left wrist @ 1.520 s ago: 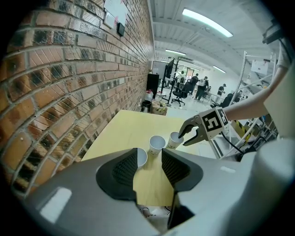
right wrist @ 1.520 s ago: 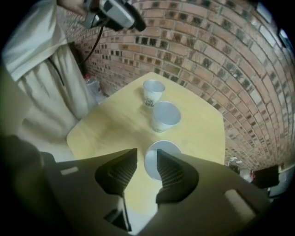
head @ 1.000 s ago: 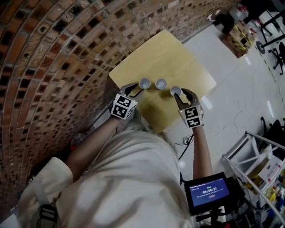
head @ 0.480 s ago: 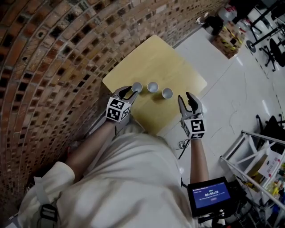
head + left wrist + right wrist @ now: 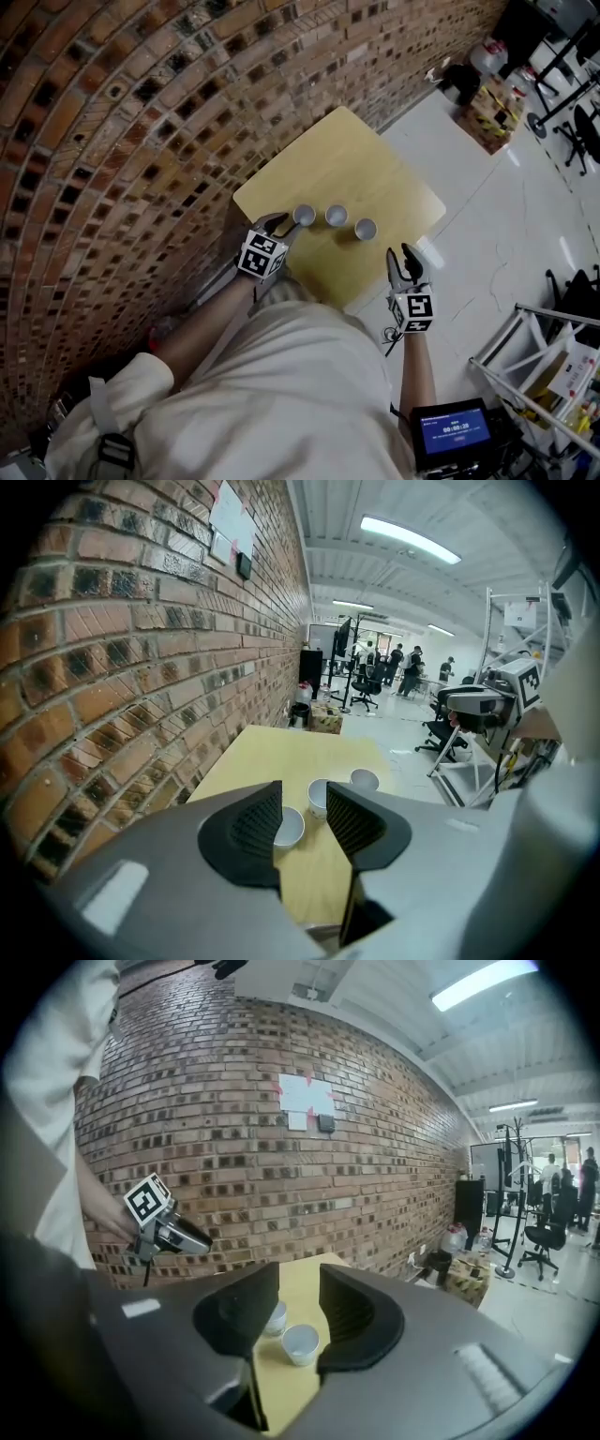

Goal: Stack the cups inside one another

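Table (image 5: 370, 173): pale wood, small, set against brick wall (image 5: 131, 131) on the left.
Left gripper (image 5: 284, 225): at near-left of table, jaws apart and not clamped. Left cup sits just ahead of the tips and shows in the gap, pads not on it.
Left cup (image 5: 304, 216): upright, mouth up, left end of the row, near half of table.
Middle cup (image 5: 336, 217): upright, just beside left cup, not touching.
Right cup (image 5: 365, 229): upright, right end of row, a bit nearer than the others, apart from middle cup.
Right gripper (image 5: 401, 255): off the table's near-right edge, apart from right cup. Jaws closing, nothing between them, carries nothing.
Stack status: none nested yet, three separate cups.
Handling: look like small white disposable cups. Likely very light with thin soft walls, so they crush under a hard squeeze and tip or skid easily.
Grasp spot: probably the upper wall near the rim with a gentle pinch. Keep it upright and lower it straight into its neighbour.
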`<state>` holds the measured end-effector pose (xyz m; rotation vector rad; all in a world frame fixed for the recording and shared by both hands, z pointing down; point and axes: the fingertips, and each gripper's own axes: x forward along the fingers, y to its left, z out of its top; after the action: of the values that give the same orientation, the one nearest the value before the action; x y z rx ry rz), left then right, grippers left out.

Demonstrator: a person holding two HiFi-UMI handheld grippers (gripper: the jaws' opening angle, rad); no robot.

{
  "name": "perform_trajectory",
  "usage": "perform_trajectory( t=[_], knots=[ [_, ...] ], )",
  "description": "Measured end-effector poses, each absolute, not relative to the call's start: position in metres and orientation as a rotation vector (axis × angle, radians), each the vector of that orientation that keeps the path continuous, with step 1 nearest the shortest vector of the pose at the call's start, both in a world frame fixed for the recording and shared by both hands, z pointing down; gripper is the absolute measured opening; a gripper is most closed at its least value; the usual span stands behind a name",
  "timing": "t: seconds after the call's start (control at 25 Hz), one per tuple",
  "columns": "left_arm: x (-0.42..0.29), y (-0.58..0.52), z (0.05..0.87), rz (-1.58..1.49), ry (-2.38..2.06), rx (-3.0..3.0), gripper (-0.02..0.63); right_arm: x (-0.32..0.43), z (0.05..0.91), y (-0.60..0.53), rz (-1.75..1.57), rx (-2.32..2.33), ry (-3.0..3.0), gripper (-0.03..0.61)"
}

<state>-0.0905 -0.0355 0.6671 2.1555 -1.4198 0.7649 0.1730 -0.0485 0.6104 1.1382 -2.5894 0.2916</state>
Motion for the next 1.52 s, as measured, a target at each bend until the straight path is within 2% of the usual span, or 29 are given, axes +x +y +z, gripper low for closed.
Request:
perform_trajectory(
  t=[0.08, 0.16, 0.2, 0.28, 0.4, 0.48, 0.72, 1.2, 1.52],
  knots=[
    [-0.095, -0.04, 0.672, 0.783, -1.417, 2.158, 0.168, 0.167, 0.61, -0.049, 0.286, 1.147, -2.584, 0.138],
    [-0.099, -0.045, 0.675, 0.807, -1.414, 2.176, 0.106, 0.159, 0.61, -0.05, 0.282, 1.161, -2.58, 0.133],
    [-0.099, -0.047, 0.676, 0.82, -1.403, 2.189, 0.098, 0.155, 0.61, -0.051, 0.281, 1.168, -2.576, 0.133],
    [-0.097, -0.048, 0.679, 0.861, -1.361, 2.228, 0.103, 0.147, 0.608, -0.053, 0.281, 1.182, -2.568, 0.13],
    [-0.087, -0.048, 0.688, 1.002, -1.236, 2.346, 0.171, 0.136, 0.603, -0.055, 0.29, 1.22, -2.562, 0.129],
    [-0.082, -0.047, 0.702, 1.136, -1.126, 2.429, 0.175, 0.133, 0.603, -0.055, 0.302, 1.256, -2.545, 0.129],
    [-0.086, -0.035, 0.757, 1.505, -0.829, 2.523, 0.176, 0.121, 0.609, -0.043, 0.347, 1.324, -2.482, 0.129],
    [-0.091, -0.039, 0.836, 1.956, -0.496, 2.596, 0.169, 0.096, 0.641, 0.001, 0.398, 1.328, -2.333, 0.124],
    [-0.089, -0.037, 0.852, 2.027, -0.4, 2.619, 0.126, 0.083, 0.653, 0.021, 0.439, 1.327, -2.298, 0.124]
  ],
)
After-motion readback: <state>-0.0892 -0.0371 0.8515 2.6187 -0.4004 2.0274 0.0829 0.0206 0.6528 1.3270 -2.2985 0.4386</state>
